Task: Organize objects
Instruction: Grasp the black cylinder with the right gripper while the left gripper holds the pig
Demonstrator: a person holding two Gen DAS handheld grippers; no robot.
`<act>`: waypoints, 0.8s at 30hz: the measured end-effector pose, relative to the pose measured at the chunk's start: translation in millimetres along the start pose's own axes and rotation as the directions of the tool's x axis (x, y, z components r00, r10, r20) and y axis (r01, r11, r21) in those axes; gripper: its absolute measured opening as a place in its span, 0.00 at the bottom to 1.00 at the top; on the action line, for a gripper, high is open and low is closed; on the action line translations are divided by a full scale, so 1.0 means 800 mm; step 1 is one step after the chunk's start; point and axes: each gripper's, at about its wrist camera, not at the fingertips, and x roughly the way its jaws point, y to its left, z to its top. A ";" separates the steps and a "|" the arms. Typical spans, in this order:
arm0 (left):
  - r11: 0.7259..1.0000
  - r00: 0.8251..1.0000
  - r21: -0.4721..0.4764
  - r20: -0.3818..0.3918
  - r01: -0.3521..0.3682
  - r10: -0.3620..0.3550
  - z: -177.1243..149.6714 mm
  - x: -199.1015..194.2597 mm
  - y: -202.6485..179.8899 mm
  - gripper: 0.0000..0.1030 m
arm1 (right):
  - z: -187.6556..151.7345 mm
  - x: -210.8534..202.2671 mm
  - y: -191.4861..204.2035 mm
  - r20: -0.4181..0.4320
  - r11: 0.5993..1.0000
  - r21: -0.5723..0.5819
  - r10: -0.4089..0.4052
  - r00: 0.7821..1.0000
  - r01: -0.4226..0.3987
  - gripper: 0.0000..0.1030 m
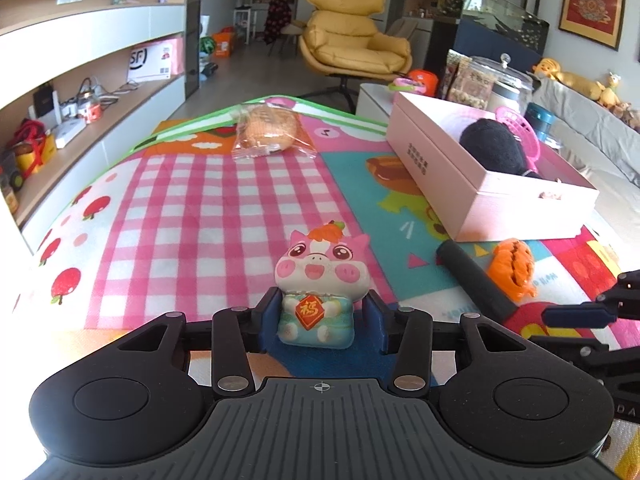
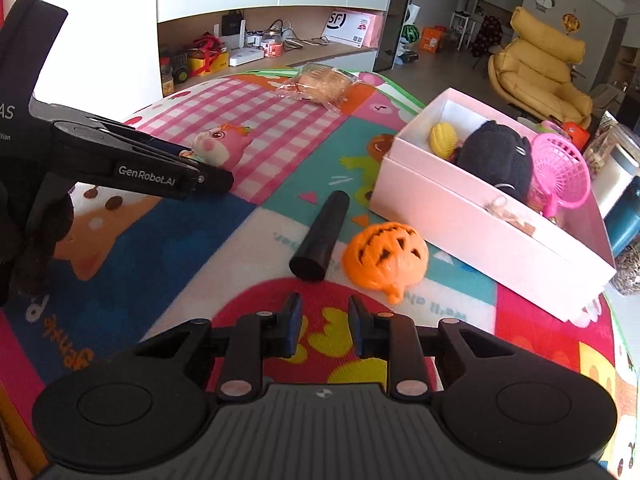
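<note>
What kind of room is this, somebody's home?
Most likely a home living room: a yellow lounge chair, a sofa with stuffed toys on its back, and a colourful children's play mat strewn with small toys.

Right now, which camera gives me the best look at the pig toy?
The left wrist view: the pig toy faces the camera, upright between the left tongs, which close on its body. The right wrist view shows it only small and side-on, partly hidden behind those tongs.
</note>
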 end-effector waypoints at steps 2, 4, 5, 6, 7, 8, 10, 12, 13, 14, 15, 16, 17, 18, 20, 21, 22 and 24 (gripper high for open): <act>1.000 1.000 0.008 0.001 -0.009 0.009 0.000 0.001 -0.004 0.47 | -0.002 -0.002 -0.006 0.001 1.000 0.023 0.009 1.000 -0.009 0.25; 1.000 1.000 0.004 0.000 -0.011 0.011 0.001 0.002 -0.005 0.47 | 0.000 -0.001 -0.006 0.010 0.998 0.043 0.039 0.999 -0.040 0.29; 1.000 1.000 0.002 -0.001 -0.010 0.010 0.001 0.002 -0.004 0.47 | 0.003 -0.001 -0.005 0.019 0.997 0.055 0.055 0.998 -0.056 0.30; 1.000 1.000 0.001 -0.002 -0.012 0.012 0.001 0.002 -0.004 0.46 | 0.007 0.000 -0.004 0.033 0.995 0.067 0.067 0.997 -0.069 0.31; 1.000 1.000 0.002 -0.003 -0.015 0.015 0.001 0.002 -0.004 0.45 | 0.013 0.002 -0.003 0.050 0.995 0.073 0.070 0.996 -0.074 0.31; 1.000 1.000 0.004 -0.004 -0.017 0.017 0.000 0.002 -0.004 0.45 | 0.020 0.004 -0.001 0.069 0.994 0.078 0.070 0.995 -0.075 0.31; 1.000 1.000 0.009 -0.002 -0.020 0.020 -0.001 0.002 -0.005 0.45 | 0.033 0.008 0.000 0.097 0.993 0.089 0.075 0.992 -0.083 0.31; 1.000 1.000 0.014 -0.001 -0.025 0.025 -0.002 0.002 -0.007 0.45 | 0.047 0.021 0.002 0.095 0.993 0.094 0.068 0.993 -0.077 0.31; 0.999 1.000 0.018 0.000 -0.027 0.027 -0.002 0.002 -0.008 0.45 | 0.053 0.029 0.004 0.082 0.994 0.094 0.051 0.995 -0.059 0.31; 0.999 1.000 0.021 0.001 -0.028 0.028 -0.002 0.002 -0.008 0.45 | 0.057 0.038 0.006 0.067 0.995 0.094 0.026 0.997 -0.032 0.31; 0.999 1.000 0.021 0.002 -0.027 0.027 -0.003 0.002 -0.008 0.45 | 0.060 0.047 0.007 0.051 0.996 0.094 0.007 0.999 -0.011 0.31; 0.999 1.000 0.021 0.003 -0.026 0.026 -0.003 0.001 -0.008 0.45 | 0.062 0.055 0.007 0.035 0.996 0.094 -0.003 0.999 0.000 0.31; 0.999 1.000 0.021 0.005 -0.025 0.025 -0.004 0.001 -0.007 0.45 | 0.063 0.061 0.007 0.026 0.995 0.099 -0.007 1.000 0.005 0.31; 1.000 1.000 0.019 0.008 -0.023 0.023 -0.004 0.001 -0.007 0.45 | 0.064 0.062 0.006 0.034 0.994 0.106 -0.007 0.999 0.004 0.32; 1.000 1.000 0.016 0.011 -0.022 0.022 -0.004 0.001 -0.006 0.45 | 0.066 0.062 0.007 0.027 0.995 0.103 -0.003 1.000 0.000 0.31; 1.000 1.000 0.015 0.011 -0.021 0.021 -0.005 0.000 -0.005 0.45 | 0.065 0.060 0.008 0.023 0.995 0.096 0.001 1.000 -0.004 0.29; 1.000 1.000 0.013 0.012 -0.021 0.021 -0.005 0.000 -0.005 0.44 | 0.064 0.057 0.010 0.024 0.996 0.084 0.001 1.000 -0.003 0.22; 1.000 1.000 0.004 0.011 -0.026 0.026 -0.005 -0.003 -0.004 0.41 | 0.058 0.044 0.012 0.026 0.997 0.071 0.009 1.000 -0.011 0.18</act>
